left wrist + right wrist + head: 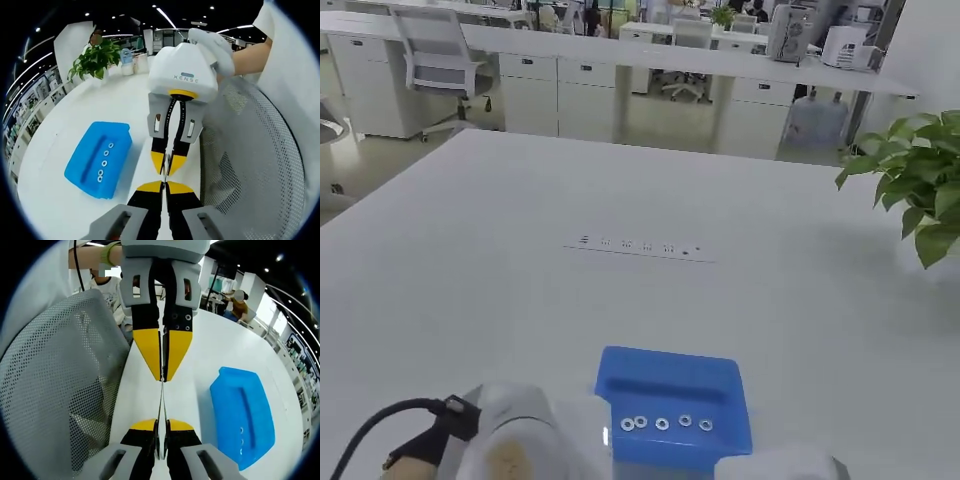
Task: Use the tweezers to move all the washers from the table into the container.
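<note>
A blue container [670, 362] stands near the table's front edge with several washers [663, 424] in a row inside it. The container [82, 170] and its washers [104, 163] lie left of the jaws in the left gripper view. Both grippers face each other tip to tip, off the table's edge. My right gripper [161, 422] is shut on thin metal tweezers [161, 402]. Their point reaches the shut left gripper [162, 379]; I cannot tell whether it grips them. In the left gripper view, my left gripper [165, 186] meets the right gripper [168, 169].
A grey mesh chair [60, 365] fills the space beside the grippers. A leafy plant [920, 180] stands at the table's right side. A row of sockets [638, 245] is set into the white table [470, 270]. Office desks and chairs stand beyond.
</note>
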